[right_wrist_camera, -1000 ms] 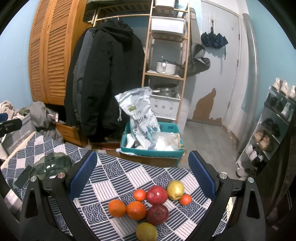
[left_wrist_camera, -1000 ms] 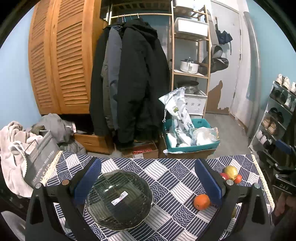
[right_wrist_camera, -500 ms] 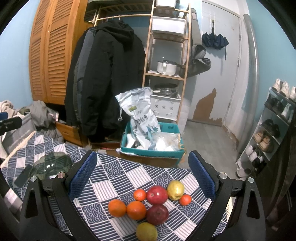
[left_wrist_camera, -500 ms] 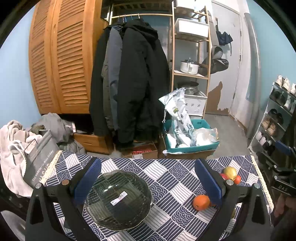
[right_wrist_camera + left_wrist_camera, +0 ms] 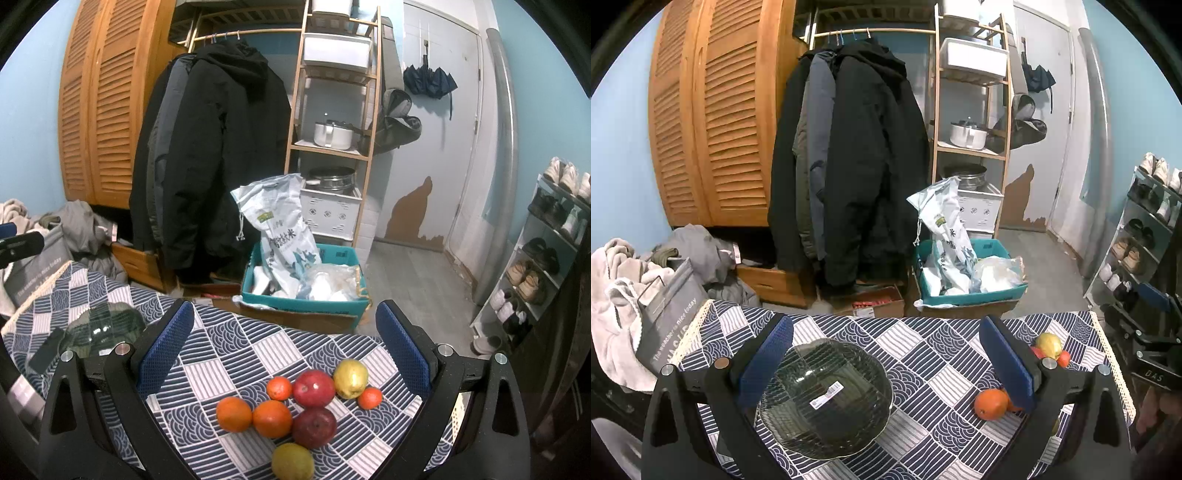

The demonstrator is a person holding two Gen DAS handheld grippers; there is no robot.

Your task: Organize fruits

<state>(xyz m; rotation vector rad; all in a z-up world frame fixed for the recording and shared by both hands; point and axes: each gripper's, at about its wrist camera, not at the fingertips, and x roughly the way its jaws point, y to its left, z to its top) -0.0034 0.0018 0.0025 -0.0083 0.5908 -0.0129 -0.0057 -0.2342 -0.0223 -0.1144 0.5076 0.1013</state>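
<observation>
Fruits (image 5: 295, 406) beside barcode-stickered, perhaps glass, bowl (image 5: 823, 398)

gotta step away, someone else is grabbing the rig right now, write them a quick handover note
Left gripper: open, empty, over the glass bowl.
Right gripper: open, empty, over the fruit pile.
The bowl sits on the left of the table and holds nothing.
Fruit, all loose on the right of the table: two oranges, two red apples, two small tangerines, and two yellow fruits.
Done: nothing moved yet.
Left: probably all eight fruits into the bowl.
</observation>
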